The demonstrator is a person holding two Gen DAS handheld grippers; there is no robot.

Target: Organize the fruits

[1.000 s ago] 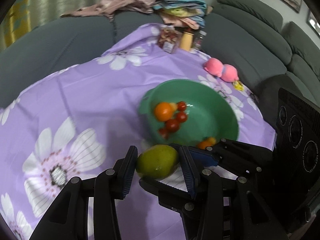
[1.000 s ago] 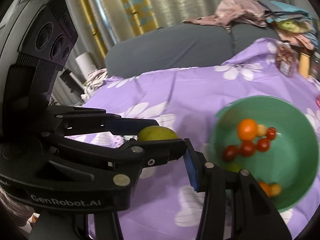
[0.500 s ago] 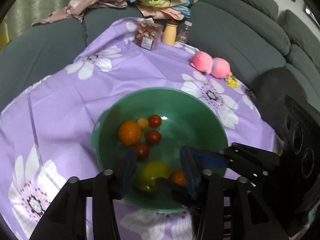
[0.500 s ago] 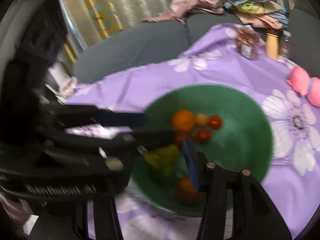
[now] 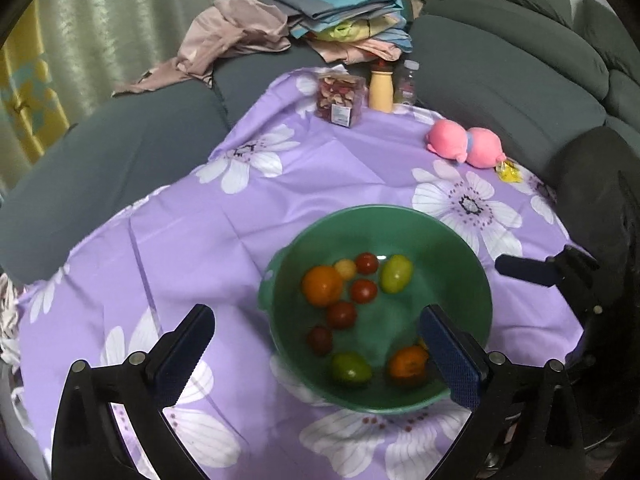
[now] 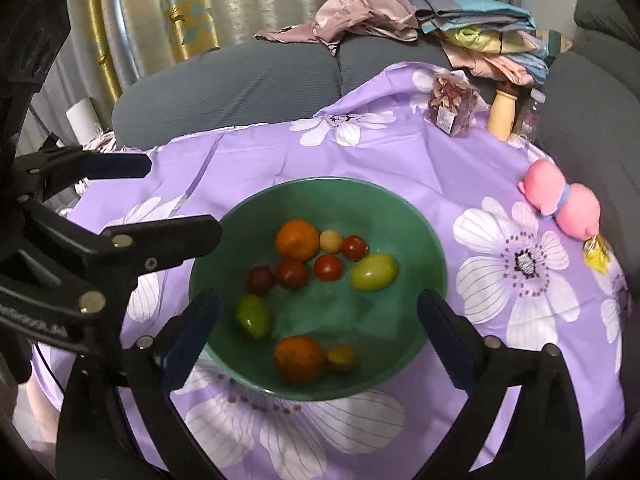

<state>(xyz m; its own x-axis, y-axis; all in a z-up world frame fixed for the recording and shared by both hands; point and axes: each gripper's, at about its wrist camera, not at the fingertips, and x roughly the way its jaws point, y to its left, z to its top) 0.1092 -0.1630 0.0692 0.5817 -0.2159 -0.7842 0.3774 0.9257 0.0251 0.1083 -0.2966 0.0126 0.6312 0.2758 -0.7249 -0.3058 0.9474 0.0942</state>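
Observation:
A green bowl (image 5: 380, 212) (image 6: 320, 184) sits on the purple flowered cloth. It holds two oranges (image 5: 322, 285) (image 6: 297, 239), several cherry tomatoes (image 5: 363, 290) (image 6: 328, 267), a dark green fruit (image 5: 351, 368) (image 6: 252, 316) and a yellow-green fruit (image 5: 396, 273) (image 6: 374, 272). My left gripper (image 5: 316, 314) hovers over the bowl's near side. Its jaws are opening, with nothing held between them. My right gripper (image 6: 318, 298) hangs above the bowl beside it, its jaws also opening and empty.
A pink plush toy (image 5: 466, 146) lies on the cloth (image 5: 192, 240) beyond the bowl. A clear snack box (image 5: 340, 98) and bottles (image 5: 381, 88) stand at the far edge. Grey sofa cushions (image 5: 500, 80) with piled clothes (image 5: 280, 28) surround the table.
Both grippers moved from beside the bowl to above it. The left one let go of the yellow-green fruit, which now lies in the bowl. Both pairs of jaws spread wide.

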